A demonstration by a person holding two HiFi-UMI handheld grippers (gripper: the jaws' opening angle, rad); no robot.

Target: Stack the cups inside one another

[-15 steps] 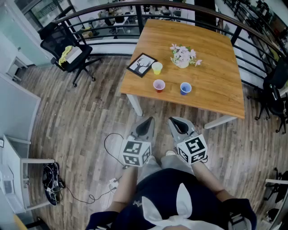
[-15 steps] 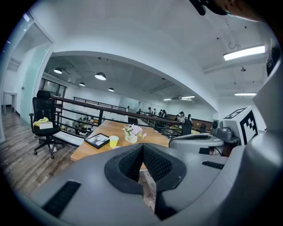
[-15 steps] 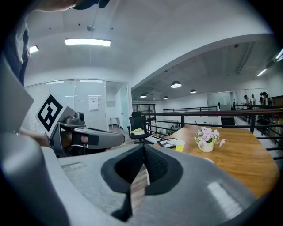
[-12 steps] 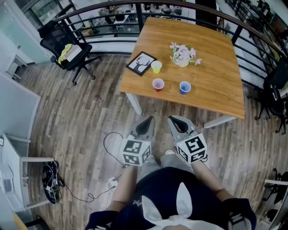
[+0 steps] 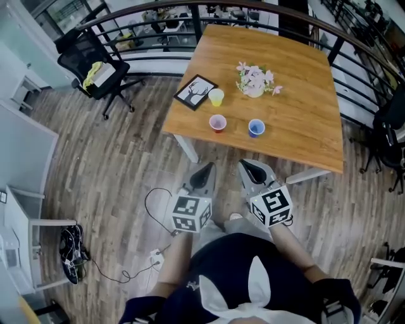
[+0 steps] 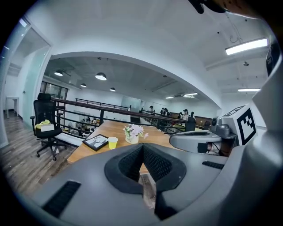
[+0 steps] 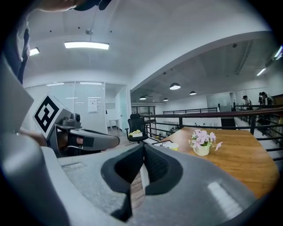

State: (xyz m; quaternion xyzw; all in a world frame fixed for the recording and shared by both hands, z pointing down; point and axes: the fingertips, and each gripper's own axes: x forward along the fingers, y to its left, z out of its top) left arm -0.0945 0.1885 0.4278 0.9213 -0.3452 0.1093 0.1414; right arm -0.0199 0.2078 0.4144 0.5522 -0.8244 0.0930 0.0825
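Three cups stand apart and upright on the square wooden counter (image 5: 304, 95), none nested yet: a small yellow disposable cup (image 5: 216, 97) just beside a black-framed picture (image 5: 196, 92) near the counter's left corner, and closer to the person a red cup (image 5: 217, 123) and a blue cup (image 5: 255, 128) side by side. Over the last half second the cups keep their places relative to one another. Only the counter has slid slightly left and toward the person in the head view, which reads as a small step or turn of approach. The left gripper (image 5: 204, 172) and the right gripper (image 5: 251, 171) are held level in front of the person's body, over the floor and well short of the counter's near edge. Both pairs of jaws are pressed together with nothing between them, so stacking has not begun, and the jaws will have to part before any cup is taken. A white pot of pink flowers (image 5: 254, 81) sits further back on the counter. The room is an open office level with grey-brown plank flooring (image 5: 114, 158) and a dark curved railing (image 5: 158, 9). A black office chair (image 5: 95, 66) stands at the left, and a loose cable (image 5: 152, 202) lies on the floor.
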